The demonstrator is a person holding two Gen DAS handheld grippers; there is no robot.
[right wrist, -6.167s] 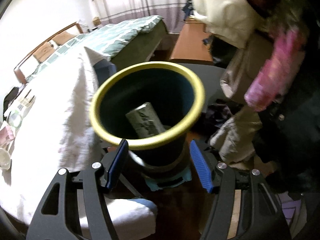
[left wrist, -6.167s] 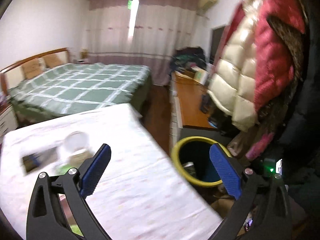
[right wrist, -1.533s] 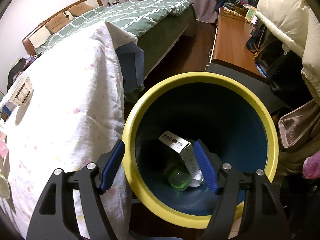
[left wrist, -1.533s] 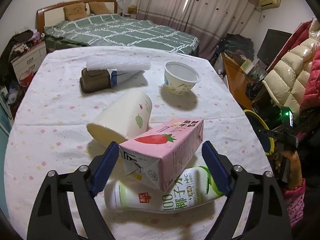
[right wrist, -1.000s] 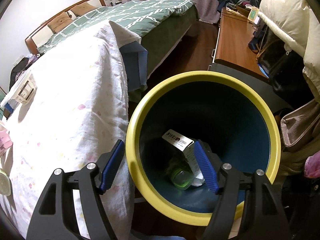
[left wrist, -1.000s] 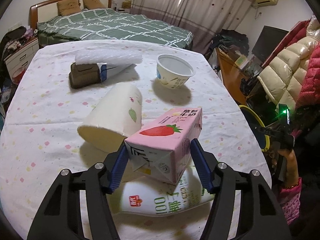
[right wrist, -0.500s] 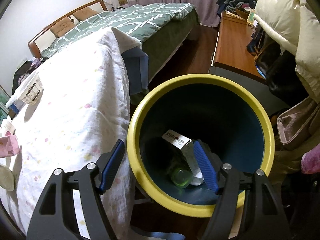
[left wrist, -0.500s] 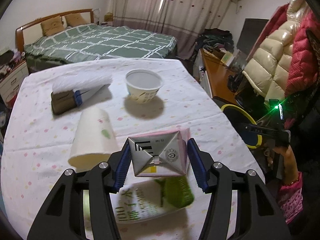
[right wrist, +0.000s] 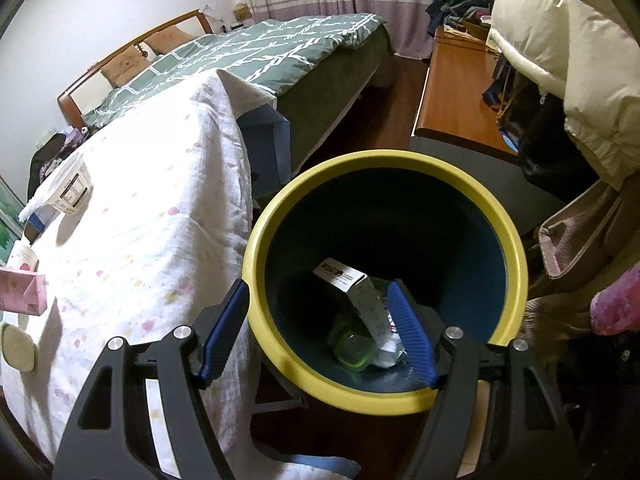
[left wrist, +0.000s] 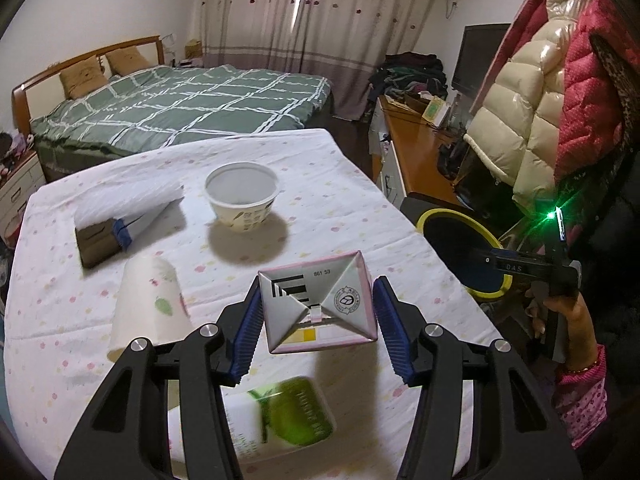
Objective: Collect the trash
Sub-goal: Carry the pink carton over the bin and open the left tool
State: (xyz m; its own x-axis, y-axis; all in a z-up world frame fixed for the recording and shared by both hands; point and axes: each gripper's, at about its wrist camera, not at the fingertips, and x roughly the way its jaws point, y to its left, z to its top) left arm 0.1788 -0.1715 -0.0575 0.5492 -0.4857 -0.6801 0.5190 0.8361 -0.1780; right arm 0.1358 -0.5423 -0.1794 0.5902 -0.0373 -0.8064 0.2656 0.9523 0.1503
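My left gripper (left wrist: 316, 328) is shut on a pink milk carton (left wrist: 318, 304) and holds it end-on above the table (left wrist: 328, 184). Below it lies a white and green coconut drink carton (left wrist: 276, 420). A white paper cup (left wrist: 150, 304) lies on its side to the left. A white bowl (left wrist: 241, 196) stands farther back. My right gripper (right wrist: 316, 332) is open around the near rim of the yellow-rimmed dark bin (right wrist: 384, 396), which holds a small box (right wrist: 350, 284) and a green-capped bottle (right wrist: 354, 348). The bin (left wrist: 460, 256) also shows right of the table.
A foam-wrapped brown and blue package (left wrist: 116, 220) lies at the table's back left. A green checked bed (left wrist: 180, 108) stands behind. A wooden desk (left wrist: 420, 160) and hanging puffer jackets (left wrist: 560, 92) are on the right. The table's edge drops beside the bin (right wrist: 240, 184).
My left gripper has lifted the pink carton off the drink carton and turned rightwards; the drink carton beneath has shifted. My right gripper stays at the bin's rim.
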